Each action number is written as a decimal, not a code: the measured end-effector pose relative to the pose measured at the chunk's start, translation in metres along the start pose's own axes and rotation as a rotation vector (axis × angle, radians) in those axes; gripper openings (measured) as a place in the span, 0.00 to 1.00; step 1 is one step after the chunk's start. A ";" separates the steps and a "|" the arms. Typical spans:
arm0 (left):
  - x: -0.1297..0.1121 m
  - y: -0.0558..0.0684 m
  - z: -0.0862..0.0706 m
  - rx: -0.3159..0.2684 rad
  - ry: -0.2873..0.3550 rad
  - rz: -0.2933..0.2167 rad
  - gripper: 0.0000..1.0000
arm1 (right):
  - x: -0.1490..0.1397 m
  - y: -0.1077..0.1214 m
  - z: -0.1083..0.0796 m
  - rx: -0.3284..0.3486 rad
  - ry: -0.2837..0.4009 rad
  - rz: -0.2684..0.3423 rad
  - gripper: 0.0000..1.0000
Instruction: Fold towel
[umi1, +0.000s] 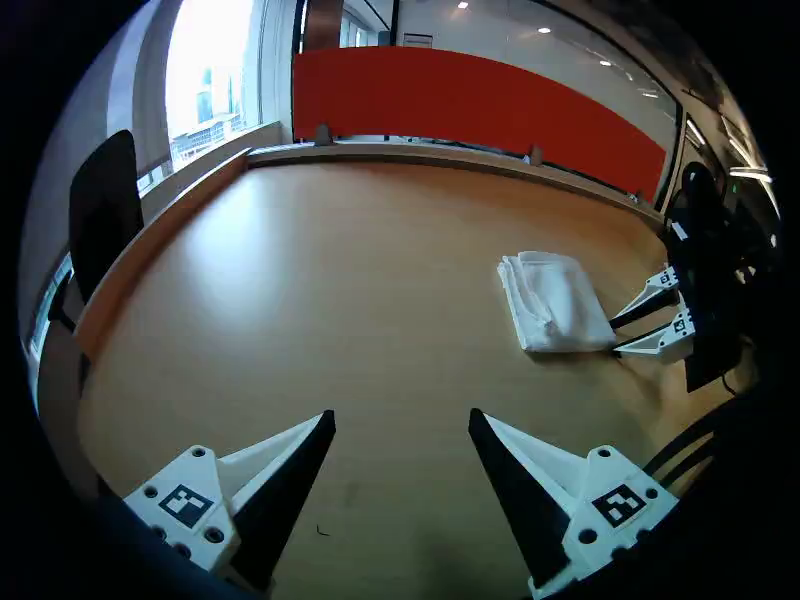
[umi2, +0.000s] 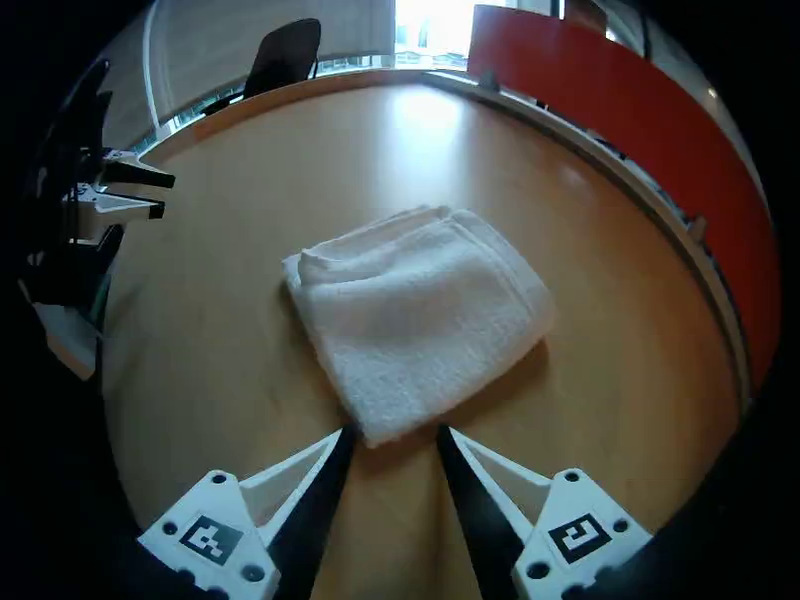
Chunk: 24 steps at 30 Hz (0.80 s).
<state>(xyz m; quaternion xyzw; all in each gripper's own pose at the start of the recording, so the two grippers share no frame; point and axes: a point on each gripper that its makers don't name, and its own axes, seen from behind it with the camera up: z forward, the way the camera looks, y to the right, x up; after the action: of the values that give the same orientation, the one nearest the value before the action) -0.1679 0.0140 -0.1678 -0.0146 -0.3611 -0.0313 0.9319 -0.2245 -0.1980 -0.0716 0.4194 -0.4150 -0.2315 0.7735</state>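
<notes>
A white towel (umi2: 420, 315) lies folded into a thick rectangle on the wooden table (umi2: 250, 130). My right gripper (umi2: 394, 432) is open, its fingertips just at the towel's near corner, one on each side and not pressing on it. In the left gripper view the towel (umi1: 555, 300) sits to the right, with the right gripper (umi1: 640, 322) at its right edge. My left gripper (umi1: 400, 418) is open over bare table, well away from the towel, with nothing between its fingers. The left gripper (umi2: 155, 192) also appears far off at the upper left of the right gripper view.
A red partition (umi1: 480, 105) runs along the table's far edge (umi1: 440, 158). A black chair (umi1: 100, 205) stands at the left side by the windows. Dark equipment (umi1: 715, 280) sits behind the right gripper.
</notes>
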 end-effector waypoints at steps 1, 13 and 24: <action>0.000 0.000 0.000 0.000 0.000 0.001 0.99 | 0.000 0.000 0.000 -0.001 0.001 0.006 0.59; -0.001 0.002 -0.002 -0.004 -0.001 -0.001 0.99 | -0.003 -0.003 0.000 -0.002 0.019 0.066 0.17; -0.001 0.003 -0.001 -0.005 0.002 -0.001 0.99 | 0.004 -0.003 -0.003 0.007 0.039 0.072 0.04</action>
<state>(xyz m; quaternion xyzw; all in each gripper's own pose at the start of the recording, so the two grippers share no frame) -0.1674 0.0166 -0.1694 -0.0167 -0.3600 -0.0328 0.9322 -0.2200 -0.2014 -0.0732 0.4112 -0.4154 -0.1938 0.7879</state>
